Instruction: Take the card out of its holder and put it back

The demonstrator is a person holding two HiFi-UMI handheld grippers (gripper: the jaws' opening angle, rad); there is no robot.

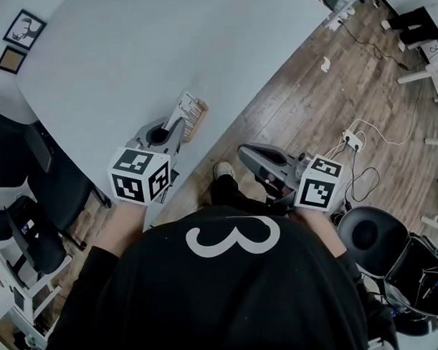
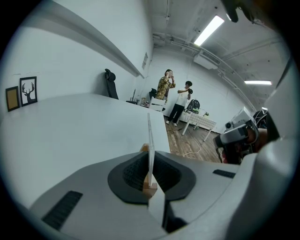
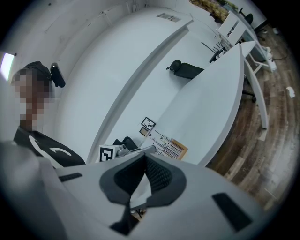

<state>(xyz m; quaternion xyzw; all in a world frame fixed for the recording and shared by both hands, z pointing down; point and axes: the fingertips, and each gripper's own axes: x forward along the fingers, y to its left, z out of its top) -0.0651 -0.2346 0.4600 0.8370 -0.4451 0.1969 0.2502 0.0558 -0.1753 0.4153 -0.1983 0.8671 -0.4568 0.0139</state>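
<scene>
Head view: card [image 1: 185, 106] print illegible; shirt [image 1: 229, 293] reads "3".

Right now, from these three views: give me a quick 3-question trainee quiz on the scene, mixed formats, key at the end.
1. True or false: the right gripper hangs over the table.
2. Multiple choice: what is the left gripper shut on? A. the card B. a cable C. nothing
3. Fill in: the holder next to the card looks made of ____.

Key
1. False: it is off the table, over the floor.
2. A: the card stands edge-on between the closed jaws.
3. Wood.
</scene>
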